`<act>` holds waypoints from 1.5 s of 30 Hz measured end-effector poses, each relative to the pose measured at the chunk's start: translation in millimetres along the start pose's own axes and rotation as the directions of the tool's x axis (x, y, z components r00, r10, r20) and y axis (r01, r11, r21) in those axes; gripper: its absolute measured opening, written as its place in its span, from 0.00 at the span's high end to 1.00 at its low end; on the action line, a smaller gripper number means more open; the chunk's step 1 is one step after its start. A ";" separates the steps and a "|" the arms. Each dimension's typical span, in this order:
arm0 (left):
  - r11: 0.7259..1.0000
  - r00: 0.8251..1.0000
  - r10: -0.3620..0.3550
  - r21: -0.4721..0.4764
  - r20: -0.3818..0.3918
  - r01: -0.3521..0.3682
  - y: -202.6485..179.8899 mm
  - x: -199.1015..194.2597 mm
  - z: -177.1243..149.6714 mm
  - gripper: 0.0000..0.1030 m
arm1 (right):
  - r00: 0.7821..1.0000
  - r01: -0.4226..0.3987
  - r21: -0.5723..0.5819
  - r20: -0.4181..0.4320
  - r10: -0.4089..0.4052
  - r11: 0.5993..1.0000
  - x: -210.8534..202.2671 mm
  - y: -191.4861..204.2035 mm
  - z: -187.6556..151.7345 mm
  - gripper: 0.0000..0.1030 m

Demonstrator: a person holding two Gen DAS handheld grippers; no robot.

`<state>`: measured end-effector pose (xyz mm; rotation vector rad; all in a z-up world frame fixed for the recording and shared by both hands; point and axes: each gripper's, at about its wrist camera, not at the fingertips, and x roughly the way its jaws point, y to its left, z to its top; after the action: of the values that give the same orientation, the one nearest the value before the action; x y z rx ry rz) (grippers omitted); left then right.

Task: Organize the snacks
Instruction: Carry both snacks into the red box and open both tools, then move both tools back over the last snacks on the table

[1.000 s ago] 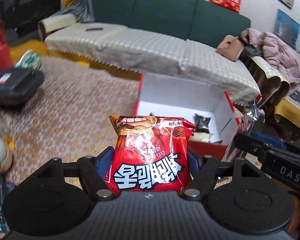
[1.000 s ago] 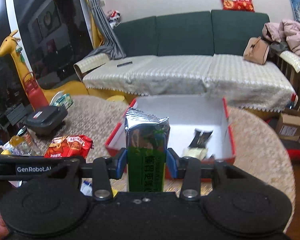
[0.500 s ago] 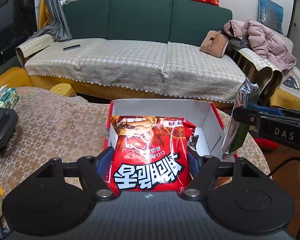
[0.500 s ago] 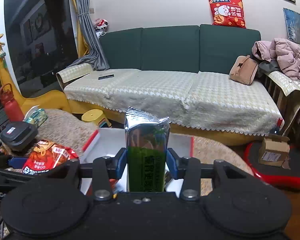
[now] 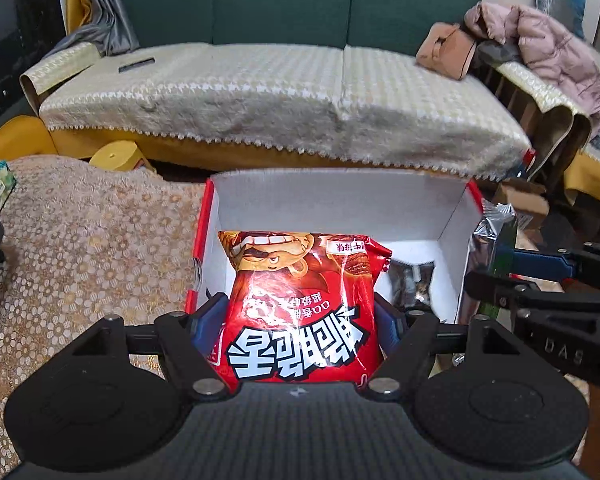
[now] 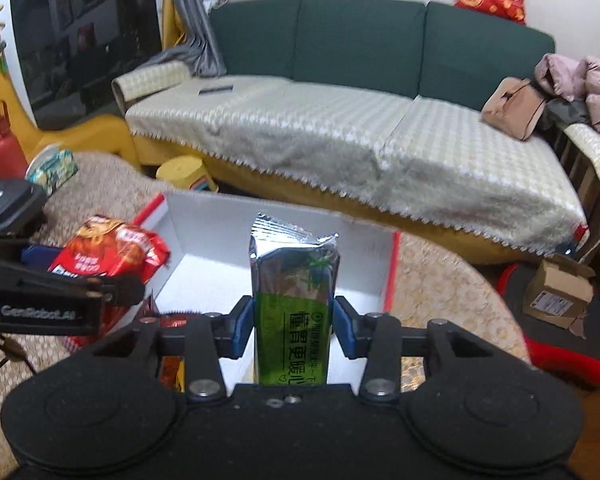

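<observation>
My left gripper (image 5: 300,324) is shut on a red snack bag (image 5: 300,300) and holds it over the near left part of the open red box with white inside (image 5: 340,200). The bag also shows in the right wrist view (image 6: 112,252), at the box's left wall. My right gripper (image 6: 294,326) is shut on a green and silver snack pack (image 6: 294,304), upright above the near edge of the box (image 6: 284,220). That pack shows at the box's right wall in the left wrist view (image 5: 494,248). A dark snack packet (image 5: 414,280) lies inside the box.
The box stands on a round table with a beige lace cloth (image 5: 80,248). A black case (image 6: 12,204) and a green packet (image 6: 54,166) lie at the table's left. A green sofa with a cream cover (image 6: 340,128) stands behind. A cardboard box (image 6: 556,292) sits on a red stool at right.
Both grippers have moved closer to the box and lower, so the red bag and the green pack now hang over its opening. Both stay shut on their snacks.
</observation>
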<state>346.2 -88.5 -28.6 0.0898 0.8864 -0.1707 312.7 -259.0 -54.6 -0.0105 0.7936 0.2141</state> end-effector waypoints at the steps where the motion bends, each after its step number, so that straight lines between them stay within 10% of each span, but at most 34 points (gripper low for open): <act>1: 1.000 1.000 0.002 0.005 -0.009 -0.002 -0.5 4.5 -1.2 0.28 | 1.000 -0.002 -0.005 -0.008 0.002 1.000 3.4 1.4 -1.1 0.59; 19: 1.000 0.998 0.008 0.027 -0.060 -0.006 -4.7 32.8 -10.8 0.28 | 0.997 -0.012 0.035 -0.076 0.015 0.999 37.4 -0.7 -12.5 0.59; 45: 0.998 0.994 -0.059 -0.010 0.096 0.060 8.0 -101.0 -41.0 0.21 | 0.992 -0.124 0.086 0.017 0.123 0.989 -71.9 29.8 -29.3 0.55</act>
<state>253.8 -63.3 24.1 0.0434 0.7950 -0.2230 237.3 -245.9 -22.1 0.1221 0.7919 0.2962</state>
